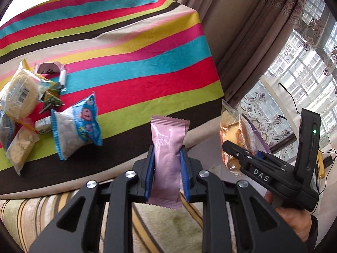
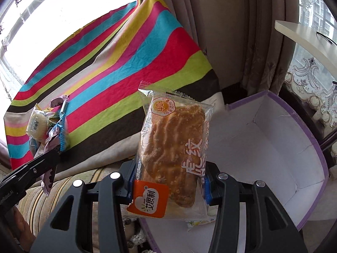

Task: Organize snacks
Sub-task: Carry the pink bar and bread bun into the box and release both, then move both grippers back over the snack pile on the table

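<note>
The right gripper (image 2: 170,181), clamped on the bread packet (image 2: 172,154) held upright, is nearer the purple-rimmed box (image 2: 273,147) than the left gripper (image 1: 167,168), clamped on the pink sachet (image 1: 168,158).

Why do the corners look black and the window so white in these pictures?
Left wrist view: the fisheye lens curves the striped cloth and leaves dark corners; daylight behind it washes out. Right wrist view: the window is blown white, while the bread packet stays sharp, with mild glare on its wrapper.

Snack heap (image 1: 31,109) left; open striped cloth (image 1: 134,63) beyond.
</note>
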A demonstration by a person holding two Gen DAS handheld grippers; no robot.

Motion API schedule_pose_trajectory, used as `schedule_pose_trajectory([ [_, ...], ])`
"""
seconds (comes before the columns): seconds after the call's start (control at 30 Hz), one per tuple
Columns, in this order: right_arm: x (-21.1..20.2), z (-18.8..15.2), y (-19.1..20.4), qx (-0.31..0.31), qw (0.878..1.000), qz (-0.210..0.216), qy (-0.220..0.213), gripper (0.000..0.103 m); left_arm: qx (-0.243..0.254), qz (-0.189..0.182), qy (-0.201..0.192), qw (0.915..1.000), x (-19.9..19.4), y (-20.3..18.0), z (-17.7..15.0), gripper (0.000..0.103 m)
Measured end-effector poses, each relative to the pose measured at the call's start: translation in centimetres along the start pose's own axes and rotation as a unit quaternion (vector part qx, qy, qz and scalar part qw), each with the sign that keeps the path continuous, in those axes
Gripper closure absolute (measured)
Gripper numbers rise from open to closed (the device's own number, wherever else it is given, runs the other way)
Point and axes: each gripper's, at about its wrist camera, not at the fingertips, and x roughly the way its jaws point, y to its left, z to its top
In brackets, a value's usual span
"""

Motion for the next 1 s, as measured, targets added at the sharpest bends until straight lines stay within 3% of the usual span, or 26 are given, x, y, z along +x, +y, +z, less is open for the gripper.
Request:
schedule_pose_trajectory([
  [0.47,0.7,-1.2,-5.6,0.043,0.998,-0.051,0.015,0.054,0.068,-0.046,0.054,0.9952,4.7,-6.4,0.0,0.079],
  [0.5,0.7,-1.3,-6.0,0.047,0.997,-0.058,0.015,0.051,0.070,-0.048,0.059,0.9946,5.0,-6.6,-0.1,0.077],
  [0.53,0.8,-1.3,-6.3,0.051,0.997,-0.061,0.016,0.045,0.072,-0.054,0.064,0.9939,5.2,-6.7,-0.2,0.068],
  [0.57,0.7,-1.4,-6.7,0.054,0.996,-0.066,0.015,0.039,0.074,-0.058,0.068,0.9933,5.4,-6.9,-0.3,0.053],
  [0.63,0.5,-1.4,-7.2,0.058,0.995,-0.078,0.008,0.022,0.079,-0.059,0.069,0.9927,5.5,-7.0,-0.4,0.039],
  [1.0,0.2,-0.1,-7.6,0.068,0.992,-0.104,-0.005,0.017,0.074,-0.043,0.056,0.9947,4.7,-6.4,-0.7,0.034],
])
